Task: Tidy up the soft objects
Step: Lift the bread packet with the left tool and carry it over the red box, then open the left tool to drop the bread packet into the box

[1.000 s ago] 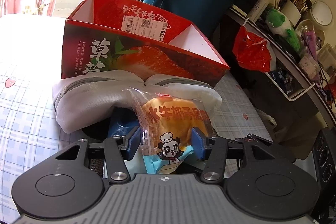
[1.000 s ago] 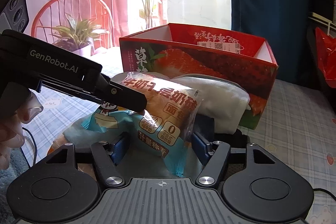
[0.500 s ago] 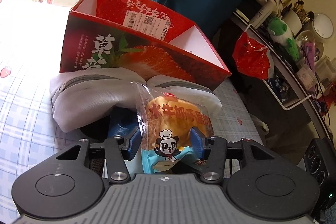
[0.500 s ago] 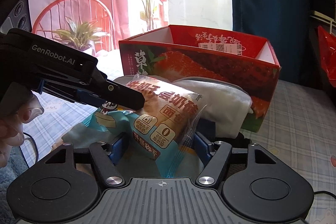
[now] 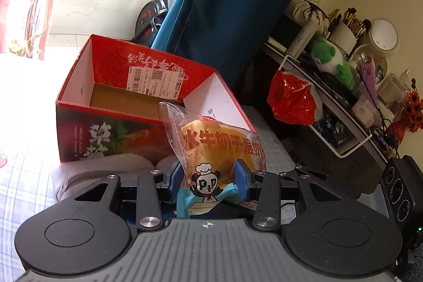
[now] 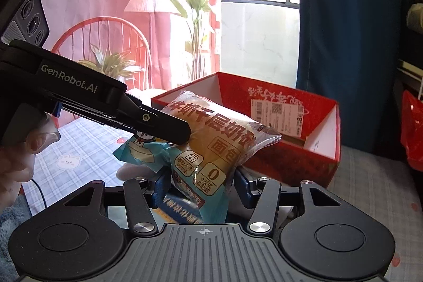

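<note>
A packaged bread bun (image 5: 214,147) with a panda chef print is held in the air in front of the open red strawberry box (image 5: 137,97). My left gripper (image 5: 208,177) is shut on its lower end. In the right wrist view the bun (image 6: 211,144) hangs between the fingers of my right gripper (image 6: 202,181), which stands open around it without pressing. The left gripper (image 6: 169,128) reaches in from the left there. The box (image 6: 285,128) sits behind the bun. A folded grey-white cloth (image 5: 105,165) lies against the box front.
The bed has a checked sheet (image 6: 87,144). A dark shelf at the right holds a green plush toy (image 5: 330,62), brushes and bottles, with a red plastic bag (image 5: 290,99) hanging from it. A blue curtain (image 5: 238,4) hangs behind the box.
Both grippers and the bun have risen well above the cloth. The box interior now shows from above. The left gripper's jaws have closed tighter on the bun.
</note>
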`<state>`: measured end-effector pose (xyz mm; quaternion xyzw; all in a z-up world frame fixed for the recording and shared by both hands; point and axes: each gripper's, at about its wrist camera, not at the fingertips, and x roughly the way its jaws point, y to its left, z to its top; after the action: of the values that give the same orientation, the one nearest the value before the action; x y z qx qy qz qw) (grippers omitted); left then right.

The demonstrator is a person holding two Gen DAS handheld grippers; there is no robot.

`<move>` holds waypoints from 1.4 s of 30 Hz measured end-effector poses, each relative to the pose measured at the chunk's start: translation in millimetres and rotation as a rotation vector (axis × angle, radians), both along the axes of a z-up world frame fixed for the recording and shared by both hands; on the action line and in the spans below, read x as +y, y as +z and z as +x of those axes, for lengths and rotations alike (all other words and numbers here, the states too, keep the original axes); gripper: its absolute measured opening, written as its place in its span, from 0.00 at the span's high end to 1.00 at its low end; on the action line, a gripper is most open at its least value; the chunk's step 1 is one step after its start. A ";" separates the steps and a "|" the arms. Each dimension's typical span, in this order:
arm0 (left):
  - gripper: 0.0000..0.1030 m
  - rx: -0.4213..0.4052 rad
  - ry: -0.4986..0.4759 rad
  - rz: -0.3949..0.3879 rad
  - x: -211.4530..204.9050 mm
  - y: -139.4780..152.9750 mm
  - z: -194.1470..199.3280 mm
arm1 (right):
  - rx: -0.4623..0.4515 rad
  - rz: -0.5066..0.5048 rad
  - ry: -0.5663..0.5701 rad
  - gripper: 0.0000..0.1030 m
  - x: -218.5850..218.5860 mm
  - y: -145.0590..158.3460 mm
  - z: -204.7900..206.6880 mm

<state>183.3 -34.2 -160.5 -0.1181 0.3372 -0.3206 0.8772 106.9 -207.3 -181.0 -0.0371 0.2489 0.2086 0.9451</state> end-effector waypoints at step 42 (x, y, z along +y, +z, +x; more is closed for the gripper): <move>0.52 0.088 -0.012 0.088 -82.0 -25.1 159.2 | 0.148 -0.123 0.010 0.52 -56.8 -18.3 201.8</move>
<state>342.5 -116.2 -185.7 -0.0914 0.3898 -0.3051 0.8641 308.7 -264.1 -199.3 -0.0807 0.3301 0.1998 0.9190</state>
